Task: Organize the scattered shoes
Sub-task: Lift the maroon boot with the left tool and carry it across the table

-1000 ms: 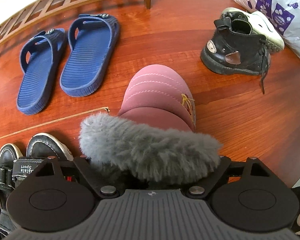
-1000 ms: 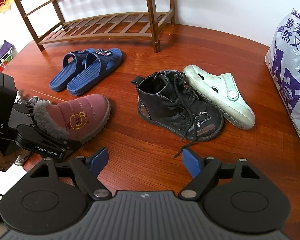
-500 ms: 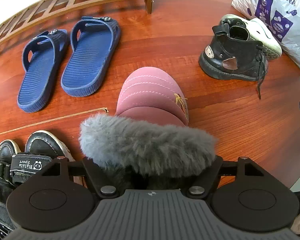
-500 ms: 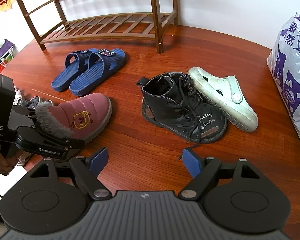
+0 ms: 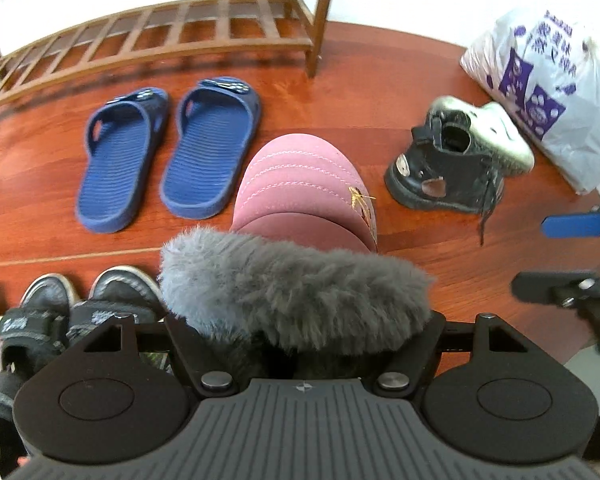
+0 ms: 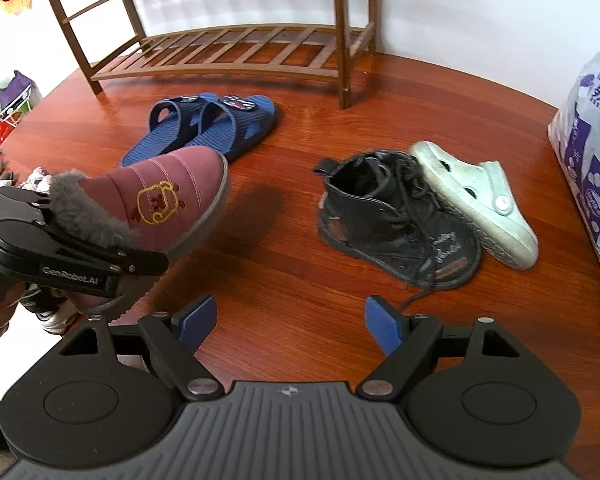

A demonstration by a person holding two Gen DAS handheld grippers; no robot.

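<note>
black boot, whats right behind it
A pale green clog lies right behind the black boot, along its far side; whether they touch is unclear. Past that stands a white plastic bag. The boot hides the clog's near edge.

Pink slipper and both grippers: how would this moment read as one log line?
left gripper: shut on pink slipper, lifted off floor | right gripper: open, holding nothing | shoe rack: no shoes

- The left gripper (image 6: 100,248) is clamping its jaws closed, angled upward above the floor.
- The right gripper (image 6: 290,320) is hovering, jaws spread wide.
</note>
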